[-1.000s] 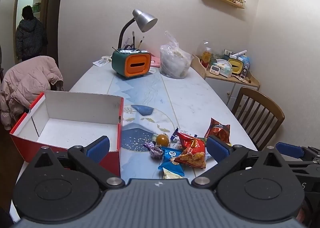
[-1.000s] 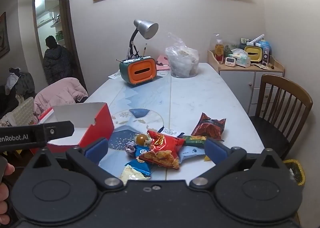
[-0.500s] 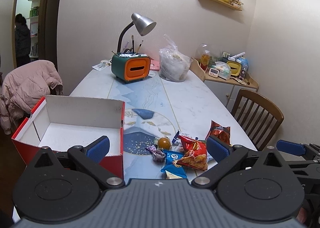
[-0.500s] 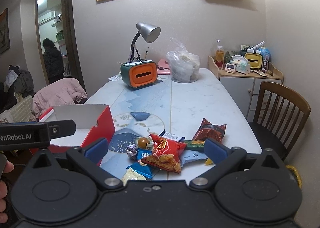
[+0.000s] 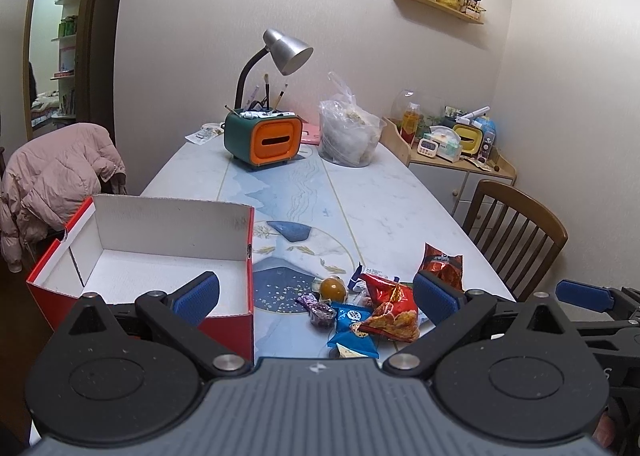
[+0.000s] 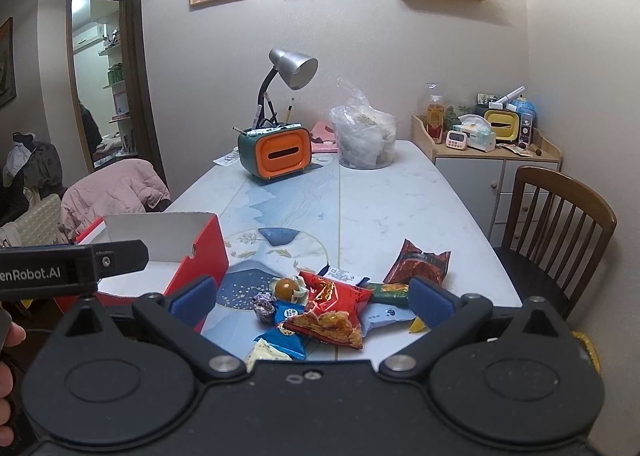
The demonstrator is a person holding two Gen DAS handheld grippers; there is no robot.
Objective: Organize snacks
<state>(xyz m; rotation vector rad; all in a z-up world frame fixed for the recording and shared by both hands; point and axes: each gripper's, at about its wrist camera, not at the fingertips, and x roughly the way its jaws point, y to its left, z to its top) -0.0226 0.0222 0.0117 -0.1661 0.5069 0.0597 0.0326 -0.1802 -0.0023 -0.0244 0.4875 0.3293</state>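
I have the bench [image 5: 392, 207] stretching ahead, its near end carrying everything I need. On its left side sits the red box [image 5: 132, 256], open-topped with a white inside that looks bare from what I can see. Just right of it lies the snack pile [image 6: 332, 308], loose on the bench and touching nothing of mine.

Within the pile, the red chip bag [image 6: 332, 308] is largest and lies on top; a dark red packet [image 6: 420, 262] rests a little apart on the far right; a blue packet [image 6: 286, 322] is tucked under the chip bag; a round orange sweet [image 6: 286, 288] and a purple wrapped candy [image 6: 262, 302] sit at the left edge, nearest the box.

My left gripper [image 5: 316, 296] and right gripper [image 6: 312, 294] both hang above the near edge, jaws spread wide, holding nothing.

I judge the sorting has not begun: this is the approach to the 1st pick. Next I should lower the right gripper onto the chip bag, pinch a crinkled edge gently, then carry it left over the box wall.
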